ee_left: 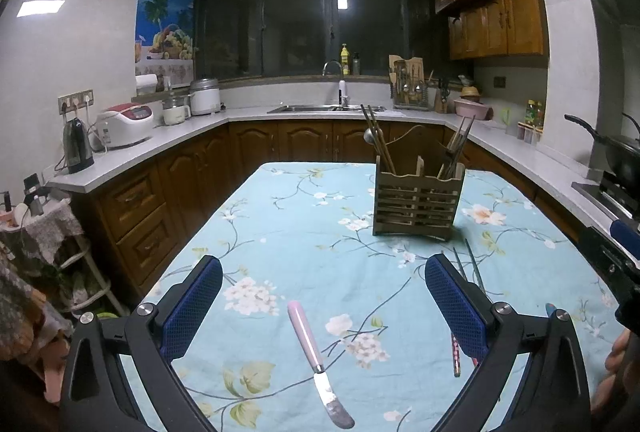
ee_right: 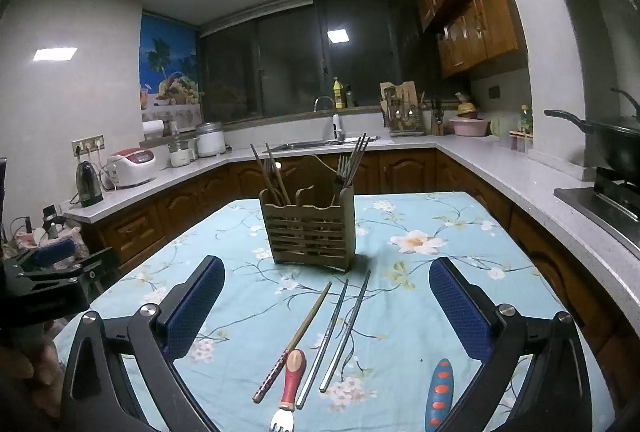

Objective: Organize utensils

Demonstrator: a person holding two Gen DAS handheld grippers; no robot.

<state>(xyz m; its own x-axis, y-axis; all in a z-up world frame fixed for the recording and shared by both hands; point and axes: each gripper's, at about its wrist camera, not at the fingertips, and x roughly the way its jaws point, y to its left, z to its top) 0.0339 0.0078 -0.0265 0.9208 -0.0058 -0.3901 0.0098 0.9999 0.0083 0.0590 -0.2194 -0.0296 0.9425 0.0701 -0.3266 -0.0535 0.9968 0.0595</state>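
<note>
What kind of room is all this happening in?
Most likely a home kitchen. A sink with a faucet sits under the window, a rice cooker and kettle stand on the counter, and a wok rests on the stove. A wooden utensil holder stands on the flowered tablecloth.

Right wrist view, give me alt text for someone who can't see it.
An open right gripper hovers over a floral blue tablecloth where a wooden chopstick, two metal chopsticks, a red-handled fork and a blue orange-dotted handle lie before a slatted wooden utensil holder.
</note>
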